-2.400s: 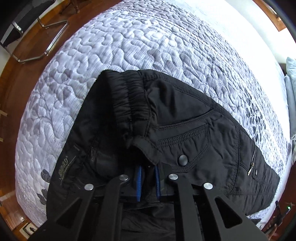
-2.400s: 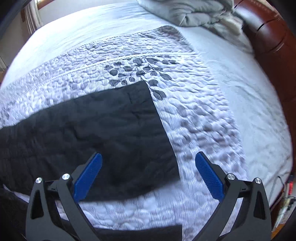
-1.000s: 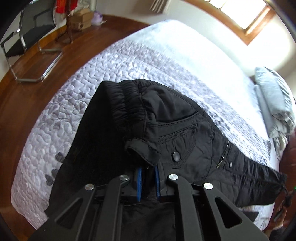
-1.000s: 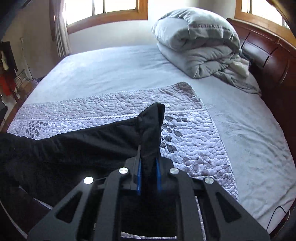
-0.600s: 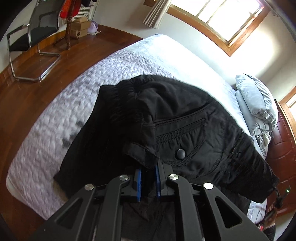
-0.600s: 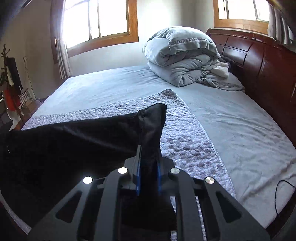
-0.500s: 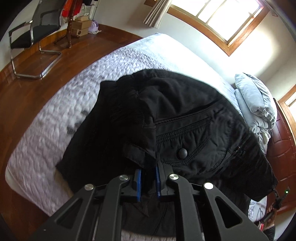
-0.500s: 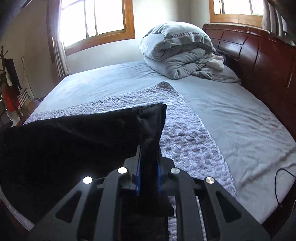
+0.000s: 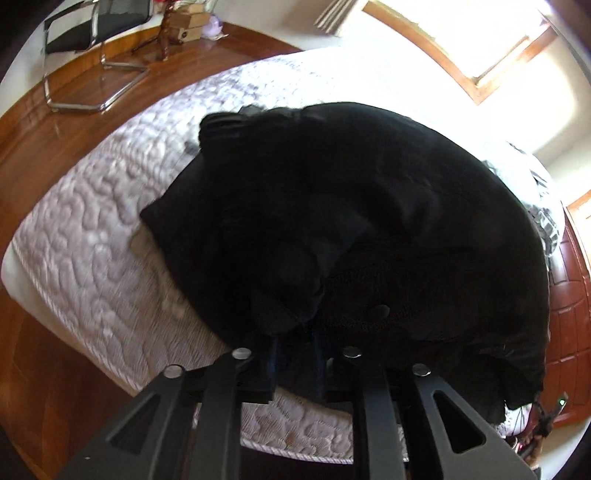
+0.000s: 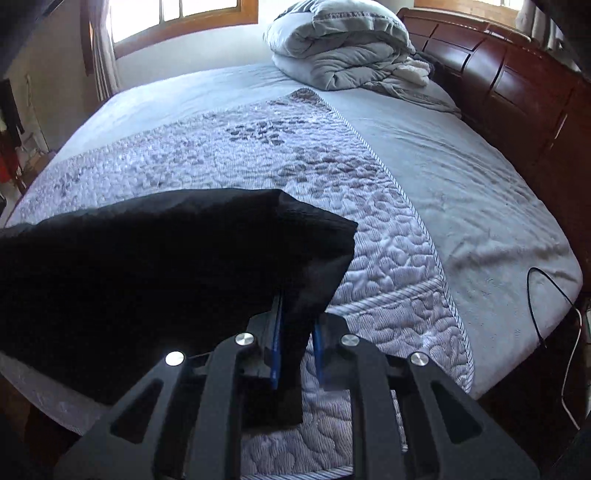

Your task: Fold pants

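Nearest the lens in the left wrist view, the left gripper (image 9: 295, 354) has its blue-padded fingers drawn close together on a fold of the black pants (image 9: 369, 229) at the waist end, beside a round snap button (image 9: 380, 311); the fabric is underexposed and no lettering or label can be read on it. The garment bulges up and spreads away from the fingers over the quilted bedspread (image 9: 92, 236), its far edge lying near the bed's left side. In the right wrist view, the right gripper (image 10: 297, 343) likewise pinches the pants (image 10: 166, 266) between its blue pads (image 10: 275, 354), gripping a corner of the cloth that stands up from the fingers and drapes off to the left, above the quilted bedspread (image 10: 388, 258). Beyond the quilted band lies a plain grey sheet (image 10: 461, 177). Only the right wrist view shows the folded grey duvet (image 10: 340, 48) heaped at the far end of the bed, the dark wooden headboard (image 10: 517, 92), a black cable (image 10: 546, 295) hanging off the mattress edge, and a window (image 10: 177, 18). Only the left wrist view shows the wooden floor (image 9: 44, 122), a chrome-framed chair (image 9: 92, 55) and small cardboard boxes (image 9: 186, 27) against the far wall; any printing on them is too small to read.
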`<state>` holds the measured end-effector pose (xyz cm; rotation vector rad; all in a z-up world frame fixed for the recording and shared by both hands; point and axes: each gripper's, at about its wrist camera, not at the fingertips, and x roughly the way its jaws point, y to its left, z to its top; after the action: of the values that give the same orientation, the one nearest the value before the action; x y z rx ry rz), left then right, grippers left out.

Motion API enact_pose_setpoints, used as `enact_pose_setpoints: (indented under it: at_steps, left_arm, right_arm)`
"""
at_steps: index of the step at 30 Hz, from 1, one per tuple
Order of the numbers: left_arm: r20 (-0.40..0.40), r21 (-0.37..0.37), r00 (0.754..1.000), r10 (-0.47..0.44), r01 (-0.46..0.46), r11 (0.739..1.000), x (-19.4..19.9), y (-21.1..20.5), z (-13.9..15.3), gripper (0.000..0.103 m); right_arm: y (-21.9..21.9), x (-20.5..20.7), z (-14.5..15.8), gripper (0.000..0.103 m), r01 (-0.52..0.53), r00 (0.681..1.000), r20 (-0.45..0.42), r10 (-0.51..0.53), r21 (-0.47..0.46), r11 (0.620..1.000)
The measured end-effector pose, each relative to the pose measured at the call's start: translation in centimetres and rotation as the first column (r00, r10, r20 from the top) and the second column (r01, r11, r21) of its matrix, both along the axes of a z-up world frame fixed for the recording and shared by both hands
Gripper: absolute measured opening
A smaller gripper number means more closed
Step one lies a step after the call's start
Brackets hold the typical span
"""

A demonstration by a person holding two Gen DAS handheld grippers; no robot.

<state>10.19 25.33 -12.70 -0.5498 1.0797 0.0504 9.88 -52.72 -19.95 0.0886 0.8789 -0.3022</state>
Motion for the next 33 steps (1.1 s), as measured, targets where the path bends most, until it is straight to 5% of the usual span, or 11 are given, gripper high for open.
enact_pose_setpoints:
  at_steps: [2, 5, 8, 12, 17, 19, 22, 24, 26, 28, 33]
  left_arm:
    - [-0.013, 0.038, 1.0, 0.024, -0.024, 0.999, -0.7, 0.1, 0.0, 0.042]
    - [-0.001, 0.014, 0.997, 0.079, -0.079, 0.997, -2.4, 0.9, 0.7, 0.078]
    - [0.025, -0.039, 0.99, 0.136, -0.135, 0.99, -4.9, 1.5, 2.0, 0.088]
    - [0.089, -0.23, 0.975, 0.202, -0.177, 0.957, -7.9, 1.4, 4.5, 0.098]
    - [0.085, -0.406, 0.968, 0.235, -0.182, 0.896, -5.3, -0.4, 6.0, 0.099]
    - [0.053, -0.401, 0.965, 0.255, -0.214, 0.891, -3.3, -1.2, 6.3, 0.099]
    - [-0.06, -0.29, 0.946, 0.32, -0.323, 0.901, -0.5, -1.2, 5.0, 0.099]
    - [-0.118, -0.317, 0.936, 0.331, -0.351, 0.881, 1.2, -0.8, 2.7, 0.095]
    - [-0.148, -0.379, 0.942, 0.302, -0.336, 0.862, 2.3, -0.6, 0.7, 0.056]
    - [-0.162, -0.389, 0.948, 0.274, -0.317, 0.865, 2.9, -1.1, -0.3, 0.03]
    - [-0.076, -0.326, 0.969, 0.235, -0.247, 0.913, 4.5, -2.3, 1.0, 0.01]
  right_arm:
    - [0.4, -0.3, -1.1, 0.019, -0.01, 0.999, -0.042, 0.009, -0.017, 1.0]
    - [0.9, -1.2, -1.7, 0.048, -0.004, 0.997, -0.073, 0.002, -0.023, 1.0]
    - [1.4, -2.3, -1.6, 0.055, -0.012, 0.997, -0.076, 0.011, -0.017, 1.0]
    - [1.9, -3.7, -0.6, 0.066, 0.004, 0.998, -0.058, -0.005, -0.012, 1.0]
    - [1.4, -4.7, 1.1, 0.068, 0.06, 0.998, 0.007, -0.06, 0.038, 0.998]
    - [1.4, -5.1, 1.6, 0.068, 0.07, 0.997, 0.026, -0.072, 0.067, 0.995]
    - [1.7, -5.8, 2.0, 0.069, 0.071, 0.996, 0.044, -0.074, 0.078, 0.994]
    - [2.0, -6.4, 2.1, 0.071, 0.07, 0.996, 0.054, -0.075, 0.086, 0.994]
    - [2.2, -6.8, 2.1, 0.072, 0.074, 0.995, 0.057, -0.079, 0.09, 0.993]
    - [2.2, -7.1, 2.0, 0.074, 0.084, 0.994, 0.057, -0.089, 0.086, 0.993]
    - [2.3, -7.0, 1.8, 0.075, 0.093, 0.993, 0.064, -0.1, 0.102, 0.991]
